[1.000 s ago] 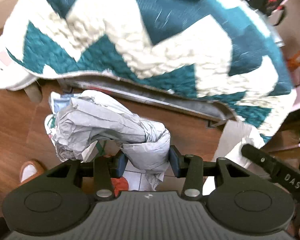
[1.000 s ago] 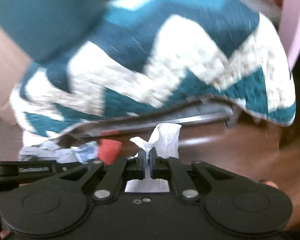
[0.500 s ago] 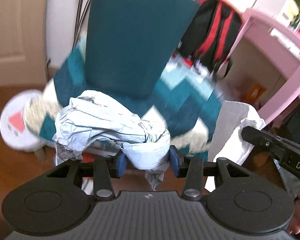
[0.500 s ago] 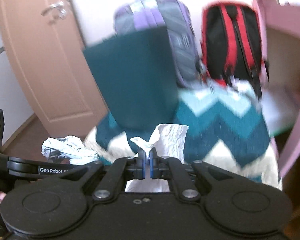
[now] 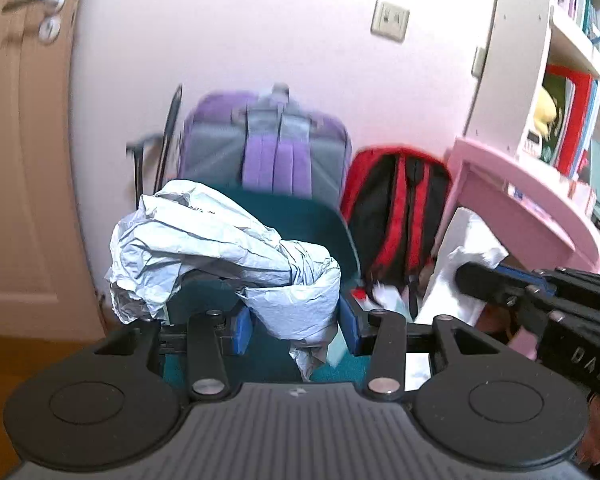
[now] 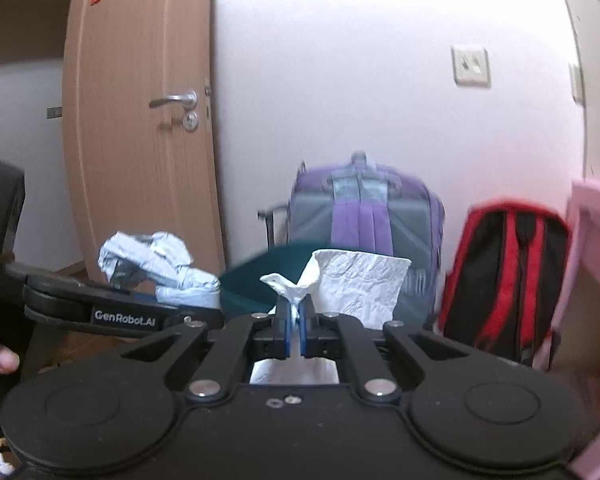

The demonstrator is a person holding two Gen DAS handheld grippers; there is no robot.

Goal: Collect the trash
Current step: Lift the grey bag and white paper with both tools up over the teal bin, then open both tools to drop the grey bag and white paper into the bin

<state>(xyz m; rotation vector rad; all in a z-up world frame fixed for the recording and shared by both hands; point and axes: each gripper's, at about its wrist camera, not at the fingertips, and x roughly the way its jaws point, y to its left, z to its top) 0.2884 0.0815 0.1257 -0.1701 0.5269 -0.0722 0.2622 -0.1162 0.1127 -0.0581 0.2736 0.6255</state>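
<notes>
My left gripper [image 5: 296, 324] is shut on a crumpled grey plastic bag [image 5: 220, 248] and holds it up in the air. The bag also shows in the right wrist view [image 6: 156, 268], left of centre. My right gripper [image 6: 296, 330] is shut on a white paper tissue [image 6: 360, 284], pinched at its twisted corner. That tissue and the right gripper's tip [image 5: 496, 284] show at the right of the left wrist view. Both grippers are raised side by side, facing the wall.
A teal chair back [image 5: 300, 216] stands right ahead. Behind it a purple backpack [image 6: 364, 216] and a red and black backpack [image 6: 504, 280] lean on the white wall. A brown door [image 6: 140, 140] is at the left, a pink desk [image 5: 520, 208] at the right.
Both grippers have lifted from the floor under the zigzag blanket to face the wall and backpacks. Each still holds its piece of trash.
</notes>
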